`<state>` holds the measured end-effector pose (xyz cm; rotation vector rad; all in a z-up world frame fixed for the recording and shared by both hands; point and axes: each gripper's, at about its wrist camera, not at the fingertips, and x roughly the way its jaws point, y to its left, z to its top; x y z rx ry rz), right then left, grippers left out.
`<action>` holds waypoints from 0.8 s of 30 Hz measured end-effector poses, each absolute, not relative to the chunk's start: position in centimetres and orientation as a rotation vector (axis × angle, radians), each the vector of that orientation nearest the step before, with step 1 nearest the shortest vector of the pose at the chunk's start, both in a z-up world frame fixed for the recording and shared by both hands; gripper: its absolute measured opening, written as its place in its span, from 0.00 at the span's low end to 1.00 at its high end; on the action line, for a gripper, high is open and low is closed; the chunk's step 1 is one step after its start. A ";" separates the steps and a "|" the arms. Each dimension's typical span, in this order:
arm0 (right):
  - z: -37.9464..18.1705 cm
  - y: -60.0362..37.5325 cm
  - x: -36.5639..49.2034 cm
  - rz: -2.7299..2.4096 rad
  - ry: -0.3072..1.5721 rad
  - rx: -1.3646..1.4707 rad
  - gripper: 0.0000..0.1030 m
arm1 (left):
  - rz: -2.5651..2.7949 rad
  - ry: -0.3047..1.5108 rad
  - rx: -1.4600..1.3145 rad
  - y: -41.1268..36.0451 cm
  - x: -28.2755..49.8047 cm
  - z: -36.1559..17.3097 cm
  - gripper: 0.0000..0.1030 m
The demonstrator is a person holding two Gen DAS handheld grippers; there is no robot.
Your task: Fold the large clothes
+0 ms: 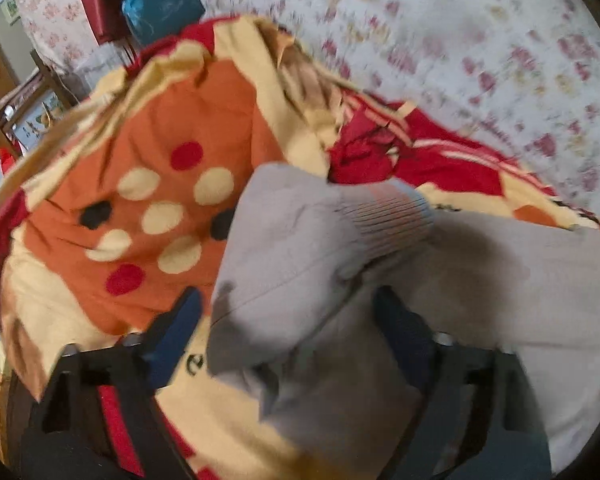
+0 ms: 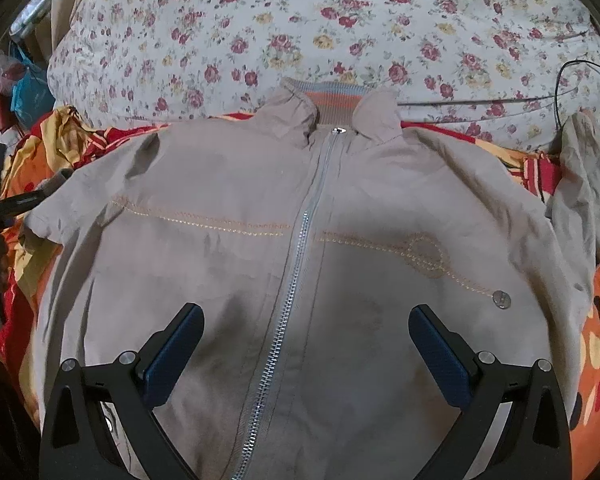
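A grey-beige zip jacket [image 2: 228, 184] lies front up with its zipper [image 2: 300, 240] closed and its striped ribbed collar [image 2: 332, 102] at the far side. My right gripper [image 2: 306, 310] hovers open over its lower front, astride the zipper, with nothing between its pads. In the blurred left wrist view, the jacket's sleeve [image 1: 284, 240] with its ribbed cuff [image 1: 396, 220] lies folded over. My left gripper [image 1: 288, 296] stands open around this sleeve, and the left pad [image 1: 176, 332] is clear of the cloth. The other sleeve [image 2: 588, 176] is bunched at the right.
The jacket rests on an orange, yellow and red dotted blanket [image 1: 152, 152] spread over a floral bedsheet [image 2: 340, 32]. A black cable [image 2: 500, 100] runs across the sheet at the right. A blue bag [image 1: 160, 4] and furniture [image 1: 16, 100] stand beyond the bed's left side.
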<state>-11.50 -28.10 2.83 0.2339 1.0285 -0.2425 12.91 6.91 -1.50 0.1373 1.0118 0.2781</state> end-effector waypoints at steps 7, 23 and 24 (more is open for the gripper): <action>2.5 -28.7 -11.4 -0.240 1.022 0.254 0.99 | 0.180 0.987 0.002 6.9 11.9 0.8 0.08; 5.9 -34.4 -14.0 -0.369 0.910 0.355 0.99 | -0.571 0.914 -0.076 -16.6 0.4 10.3 0.06; 6.0 -34.9 -14.1 -0.378 0.907 0.365 0.99 | -0.596 0.921 -0.061 -18.3 -0.2 9.6 0.06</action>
